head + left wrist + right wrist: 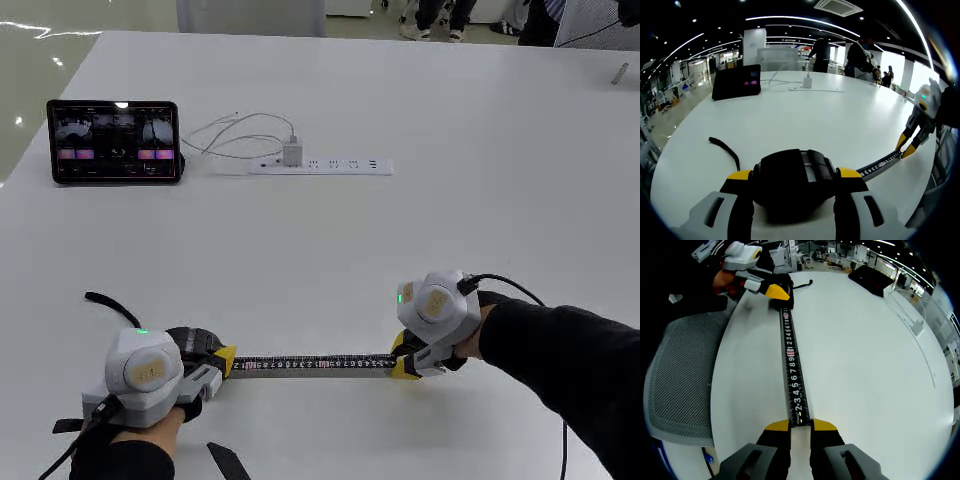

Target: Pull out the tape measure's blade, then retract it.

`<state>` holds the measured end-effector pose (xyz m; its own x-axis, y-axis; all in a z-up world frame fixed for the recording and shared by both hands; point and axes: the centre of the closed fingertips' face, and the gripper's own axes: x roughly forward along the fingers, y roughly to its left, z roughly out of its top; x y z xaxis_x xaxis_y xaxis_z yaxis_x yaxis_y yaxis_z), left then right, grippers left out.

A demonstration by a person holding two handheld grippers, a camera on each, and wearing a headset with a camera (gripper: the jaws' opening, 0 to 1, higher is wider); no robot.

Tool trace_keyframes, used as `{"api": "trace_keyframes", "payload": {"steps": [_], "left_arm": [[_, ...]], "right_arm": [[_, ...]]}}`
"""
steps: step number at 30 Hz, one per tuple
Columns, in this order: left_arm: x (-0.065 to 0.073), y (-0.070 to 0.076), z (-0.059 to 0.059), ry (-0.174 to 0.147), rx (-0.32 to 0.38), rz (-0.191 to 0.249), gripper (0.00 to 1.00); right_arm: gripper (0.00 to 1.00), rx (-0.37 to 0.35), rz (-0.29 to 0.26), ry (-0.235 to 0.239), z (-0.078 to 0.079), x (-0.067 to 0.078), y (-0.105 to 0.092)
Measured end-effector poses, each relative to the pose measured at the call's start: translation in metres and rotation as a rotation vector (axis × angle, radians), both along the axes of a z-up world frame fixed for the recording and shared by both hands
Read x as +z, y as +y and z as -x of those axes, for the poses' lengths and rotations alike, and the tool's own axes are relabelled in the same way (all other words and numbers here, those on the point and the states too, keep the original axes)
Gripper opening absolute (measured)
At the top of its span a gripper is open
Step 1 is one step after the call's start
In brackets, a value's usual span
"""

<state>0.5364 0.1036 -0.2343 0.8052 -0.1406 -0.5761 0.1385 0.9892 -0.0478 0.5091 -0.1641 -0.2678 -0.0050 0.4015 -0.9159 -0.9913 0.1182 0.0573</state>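
You're under bright, even overhead light; the white counter (330, 240) looks nearly washed out, with only faint, soft shadows near the bottom of the head view. Glare streaks the floor (30, 60) at upper left. Both gripper views bow hard at the edges, yet numerals on the blade (791, 365) read sharp.

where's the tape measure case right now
Head view, lower left of the table: the tape measure case is clamped in the left gripper, its blade stretching right to the right gripper.
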Motion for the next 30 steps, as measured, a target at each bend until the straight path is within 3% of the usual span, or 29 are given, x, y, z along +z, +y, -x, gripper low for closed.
{"api": "trace_keyframes", "payload": {"steps": [7, 30], "left_arm": [[0.000, 0.000, 0.000, 0.002, 0.000, 0.002, 0.60], [-0.001, 0.000, 0.000, 0.014, 0.003, 0.009, 0.60]], "right_arm": [[0.10, 0.040, -0.011, -0.006, 0.001, 0.000, 0.003], [0.10, 0.032, -0.007, -0.002, 0.000, 0.000, 0.013]]}}
